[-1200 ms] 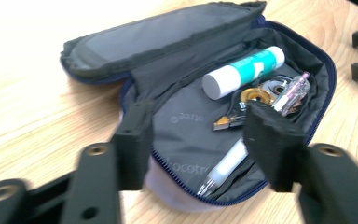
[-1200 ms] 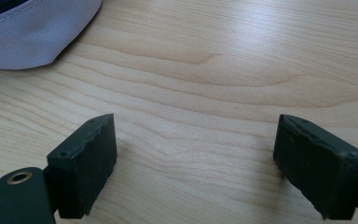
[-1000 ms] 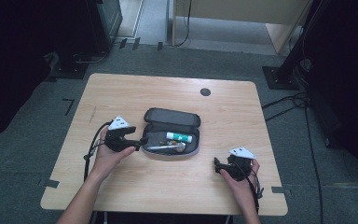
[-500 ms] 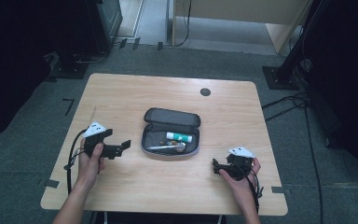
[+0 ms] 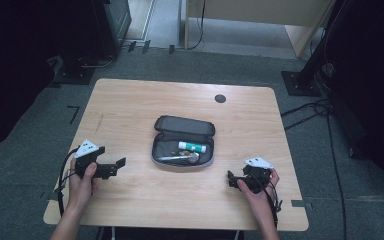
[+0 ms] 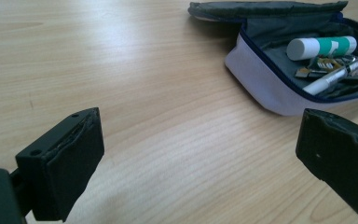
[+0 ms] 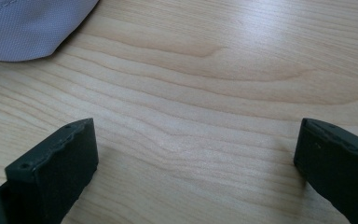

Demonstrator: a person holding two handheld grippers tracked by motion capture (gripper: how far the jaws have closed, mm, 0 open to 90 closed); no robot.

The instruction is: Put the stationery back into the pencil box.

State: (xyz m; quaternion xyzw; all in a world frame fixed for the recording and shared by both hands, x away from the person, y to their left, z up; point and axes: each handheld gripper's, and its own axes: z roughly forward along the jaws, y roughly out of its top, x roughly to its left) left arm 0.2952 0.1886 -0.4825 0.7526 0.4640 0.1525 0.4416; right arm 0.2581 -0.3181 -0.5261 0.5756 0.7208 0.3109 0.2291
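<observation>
From the high view, your left gripper (image 5: 120, 163) sits at about 8 o'clock on the table (image 5: 130, 105) and your right gripper (image 5: 233, 180) at about 4 o'clock, both well apart from the open pencil case (image 5: 182, 145) at the centre. In the left gripper view, your jaws stand wide with nothing between them, and the case lies at 1 o'clock; inside it you have a white-and-green glue stick (image 6: 320, 47), a pen (image 6: 340, 72) and some small metal clips (image 6: 318, 68) (their exact kind is too small to tell). In the right gripper view, your jaws are likewise spread wide and empty over bare wood, with a corner of the case's grey wall at 11 o'clock. Risk, in my judgement: the case is soft and unweighted, so a one-sided push or pinch on its wall could slide or tip it and spill the loose contents; the round glue stick would likely roll.
</observation>
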